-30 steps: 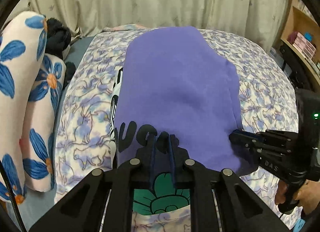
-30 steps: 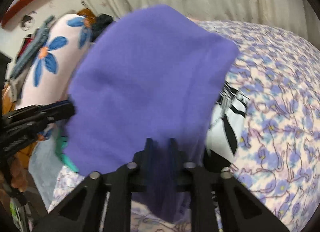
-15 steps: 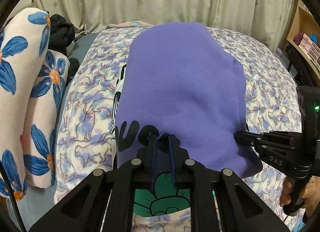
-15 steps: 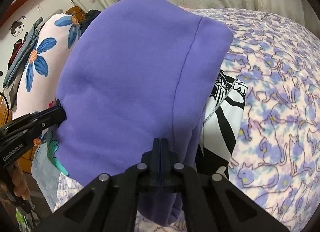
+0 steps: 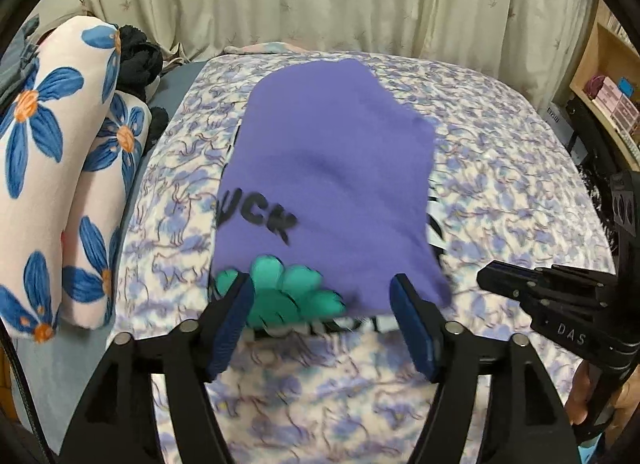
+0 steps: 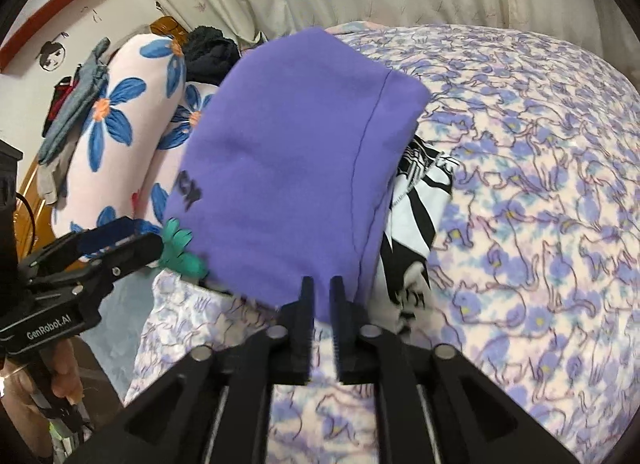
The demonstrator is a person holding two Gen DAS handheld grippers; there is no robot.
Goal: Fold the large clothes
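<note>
A bed [image 5: 500,192] covered with a blanket printed in purple and blue cats carries the load. A black-and-white printed garment [image 6: 416,200] lies flat on it, with a folded purple sweatshirt [image 5: 328,168] on top. Two pink bolster pillows [image 5: 52,168] with blue flowers lie along one side.

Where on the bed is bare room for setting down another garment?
Bare blanket lies right of the purple garment, toward the shelf, and between the grippers and its near hem. Crowded: floral pillows on the left.
</note>
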